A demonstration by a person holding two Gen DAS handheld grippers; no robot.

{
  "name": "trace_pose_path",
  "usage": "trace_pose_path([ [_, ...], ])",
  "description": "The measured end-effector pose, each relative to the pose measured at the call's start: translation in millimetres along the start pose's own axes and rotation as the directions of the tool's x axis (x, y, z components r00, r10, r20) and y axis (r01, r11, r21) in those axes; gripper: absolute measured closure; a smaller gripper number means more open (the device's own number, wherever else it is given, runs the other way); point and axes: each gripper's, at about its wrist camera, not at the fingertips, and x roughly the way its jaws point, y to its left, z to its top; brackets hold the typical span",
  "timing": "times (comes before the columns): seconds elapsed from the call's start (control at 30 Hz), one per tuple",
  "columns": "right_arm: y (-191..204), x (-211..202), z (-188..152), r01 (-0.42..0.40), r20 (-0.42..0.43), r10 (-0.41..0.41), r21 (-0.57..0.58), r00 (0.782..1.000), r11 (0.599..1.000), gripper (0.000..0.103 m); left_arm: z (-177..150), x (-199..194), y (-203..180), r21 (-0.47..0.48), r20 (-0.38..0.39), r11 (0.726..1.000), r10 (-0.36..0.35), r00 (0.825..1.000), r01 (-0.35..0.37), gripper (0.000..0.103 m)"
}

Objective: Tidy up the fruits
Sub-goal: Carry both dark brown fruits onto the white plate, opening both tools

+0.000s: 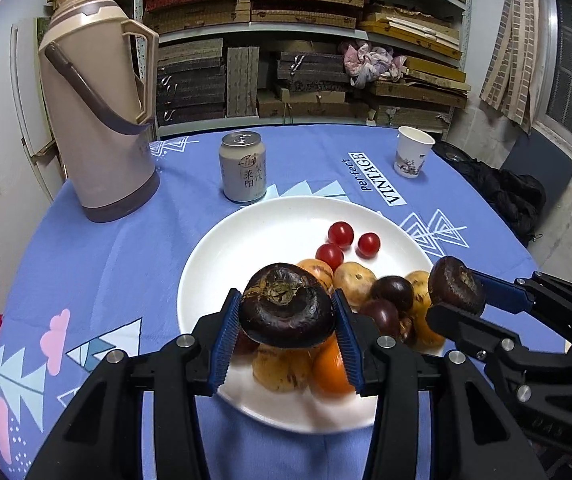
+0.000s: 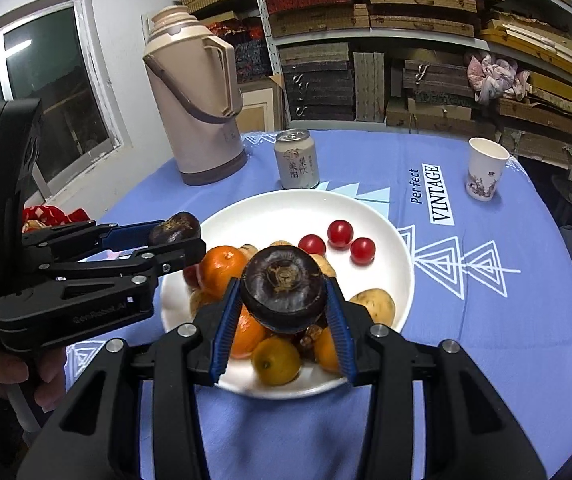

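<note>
Two dark, flattened fruits, water chestnuts by the look of them, are held above the white plate (image 1: 213, 264). The left gripper (image 1: 288, 312) has its blue pads pressed against the sides of the larger dark fruit (image 1: 286, 304), stem scar up. The right gripper (image 2: 283, 300) is clamped the same way on the other dark fruit (image 2: 283, 292). Both hang over the heap on the plate: oranges (image 2: 221, 268), pale yellowish fruits (image 1: 354, 280), more dark ones (image 1: 392, 292) and three cherry tomatoes (image 1: 340, 234) towards the far rim. Beyond the plate, on the blue tablecloth (image 1: 105, 260), stand a drink can (image 1: 243, 166), a tan thermos (image 1: 93, 100) and a paper cup (image 1: 412, 152).
</note>
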Motion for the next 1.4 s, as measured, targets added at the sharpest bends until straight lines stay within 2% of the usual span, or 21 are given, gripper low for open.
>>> trace_pose_path([
  [0.27, -5, 31, 9, 0.021, -0.04, -0.022, -0.006, 0.999, 1.0, 0.062, 9, 26, -1, -0.006, -0.027, 1.0, 0.024, 0.999, -0.024, 0.057],
  [0.43, -13, 46, 11, 0.041, -0.058, -0.041, 0.007, 0.997, 0.999, 0.062, 11, 33, -1, -0.002, -0.015, 0.999, 0.046, 0.999, -0.046, 0.057],
  [0.7, -18, 56, 11, 0.072, -0.069, -0.072, 0.009, 0.995, 0.997, 0.061, 16, 47, 2, -0.017, -0.031, 0.999, 0.049, 0.998, -0.049, 0.057],
  [0.87, -20, 64, 16, 0.085, -0.075, -0.084, 0.009, 0.994, 0.996, 0.061, 20, 57, 4, 0.0, -0.038, 0.997, 0.082, 0.996, -0.082, 0.057],
  [1.1, -23, 72, 18, 0.075, -0.085, -0.073, 0.03, 0.994, 0.997, 0.061, 21, 62, 8, -0.014, -0.046, 0.995, 0.096, 0.994, -0.096, 0.057],
  [1.13, -24, 71, 18, 0.07, -0.086, -0.067, 0.035, 0.994, 0.997, 0.061, 21, 63, 8, -0.015, -0.048, 0.995, 0.098, 0.994, -0.099, 0.056],
  [1.23, -26, 71, 16, 0.055, -0.09, -0.051, 0.045, 0.995, 0.997, 0.061, 21, 59, 4, 0.005, -0.026, 0.988, 0.156, 0.987, -0.156, 0.041],
  [1.4, -25, 63, 15, 0.05, -0.075, -0.046, 0.044, 0.996, 0.998, 0.061, 21, 53, 4, -0.006, -0.02, 0.99, 0.14, 0.99, -0.14, 0.038],
])
